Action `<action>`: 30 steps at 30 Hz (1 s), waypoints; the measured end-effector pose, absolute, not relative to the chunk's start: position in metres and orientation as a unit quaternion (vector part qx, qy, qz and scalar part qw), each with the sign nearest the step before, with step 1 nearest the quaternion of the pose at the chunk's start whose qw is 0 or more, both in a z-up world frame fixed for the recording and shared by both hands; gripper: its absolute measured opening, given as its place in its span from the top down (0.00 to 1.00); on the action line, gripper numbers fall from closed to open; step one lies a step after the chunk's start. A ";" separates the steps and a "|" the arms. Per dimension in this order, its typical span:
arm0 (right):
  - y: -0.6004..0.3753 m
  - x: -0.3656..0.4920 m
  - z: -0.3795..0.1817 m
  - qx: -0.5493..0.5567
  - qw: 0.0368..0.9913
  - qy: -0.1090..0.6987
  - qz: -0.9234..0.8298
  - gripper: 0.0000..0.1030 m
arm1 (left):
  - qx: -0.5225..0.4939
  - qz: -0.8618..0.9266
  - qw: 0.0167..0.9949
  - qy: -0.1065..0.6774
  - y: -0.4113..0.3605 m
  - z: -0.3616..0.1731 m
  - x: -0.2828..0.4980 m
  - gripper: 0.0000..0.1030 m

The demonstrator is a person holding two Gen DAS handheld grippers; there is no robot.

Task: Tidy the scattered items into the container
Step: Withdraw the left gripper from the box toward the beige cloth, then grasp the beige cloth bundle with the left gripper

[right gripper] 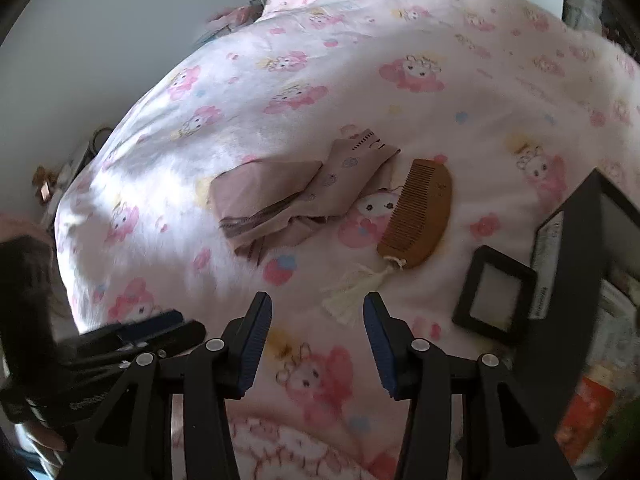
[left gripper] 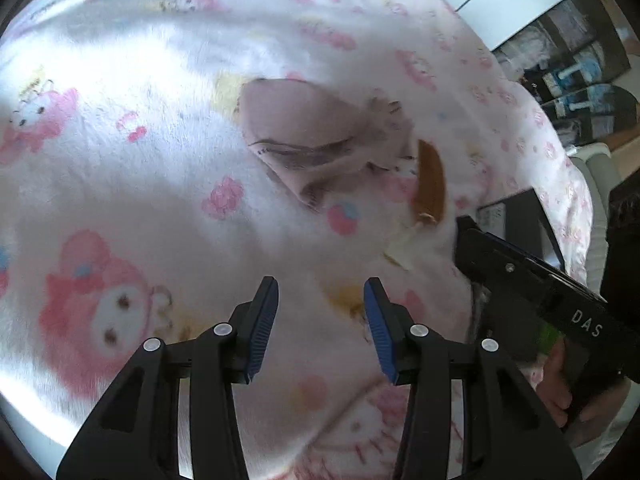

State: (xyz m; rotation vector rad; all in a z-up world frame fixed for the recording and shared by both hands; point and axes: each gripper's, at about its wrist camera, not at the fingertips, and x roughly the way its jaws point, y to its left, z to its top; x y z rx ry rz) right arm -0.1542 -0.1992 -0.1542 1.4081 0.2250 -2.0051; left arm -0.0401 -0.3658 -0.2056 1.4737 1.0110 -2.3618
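Right now both tools hang over a pink cartoon-print blanket [right gripper: 304,80]. The right gripper [right gripper: 318,344] has its jaws apart with nothing between them; the left gripper [left gripper: 322,330] is likewise spread and empty. Just ahead of the right gripper lies a wooden comb [right gripper: 418,212] with a cream tassel [right gripper: 356,288]. Left of the comb sits a folded beige cloth [right gripper: 288,196]. A small black frame [right gripper: 496,294] lies right of the right gripper, touching a black container [right gripper: 576,264].

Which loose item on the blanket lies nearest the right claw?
The wooden comb: its cream tassel ends just ahead of the open right claw. The folded cloth lies farther off; the small black frame sits off to the side.
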 end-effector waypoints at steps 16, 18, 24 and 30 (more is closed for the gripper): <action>-0.230 -0.222 -0.198 0.566 0.326 0.047 -0.756 0.58 | 0.473 -0.773 0.120 0.405 -0.416 -0.251 -0.112 0.51; -0.243 -0.229 -0.207 0.570 0.328 0.051 -0.752 0.58 | 0.470 -0.772 0.127 0.409 -0.418 -0.253 -0.112 0.60; -0.251 -0.237 -0.217 0.582 0.327 0.039 -0.744 0.58 | 0.455 -0.785 0.132 0.399 -0.416 -0.241 -0.094 0.96; -0.232 -0.222 -0.197 0.574 0.327 0.034 -0.750 0.58 | 0.448 -0.797 0.109 0.390 -0.398 -0.213 -0.055 0.99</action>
